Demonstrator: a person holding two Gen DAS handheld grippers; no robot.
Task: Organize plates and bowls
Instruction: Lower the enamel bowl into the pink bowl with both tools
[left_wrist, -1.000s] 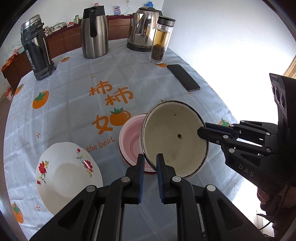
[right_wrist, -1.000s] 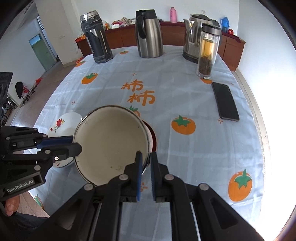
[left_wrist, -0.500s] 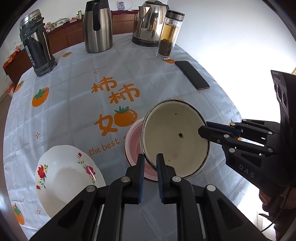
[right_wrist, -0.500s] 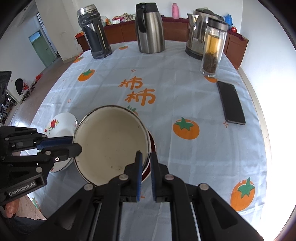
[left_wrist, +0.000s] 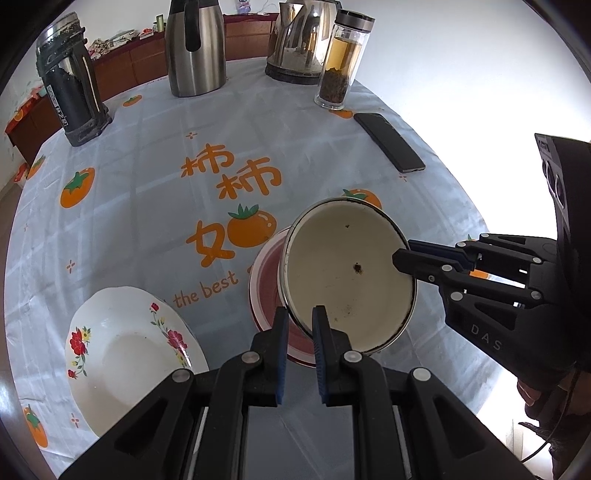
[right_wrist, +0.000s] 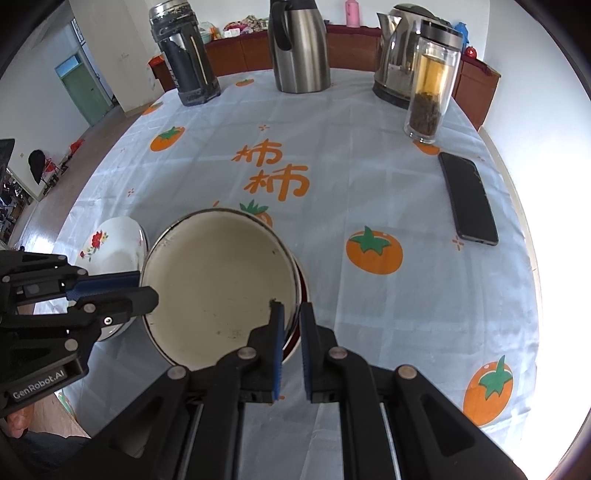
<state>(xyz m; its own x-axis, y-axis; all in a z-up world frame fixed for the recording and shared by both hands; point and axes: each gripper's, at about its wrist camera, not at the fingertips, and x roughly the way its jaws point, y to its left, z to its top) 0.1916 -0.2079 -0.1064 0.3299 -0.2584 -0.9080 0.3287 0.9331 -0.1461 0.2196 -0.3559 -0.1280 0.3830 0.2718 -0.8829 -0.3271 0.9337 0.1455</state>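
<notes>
Here both the left tongs and right tongs, nearly closed, pinch opposite rims of the enamel bowl, tilted directly above the pink bowl.

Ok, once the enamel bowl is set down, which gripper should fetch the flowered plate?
Left. The flowered plate lies on the left gripper's side; the right gripper grips the enamel bowl's opposite rim and would have to cross it and the pink bowl.
</notes>
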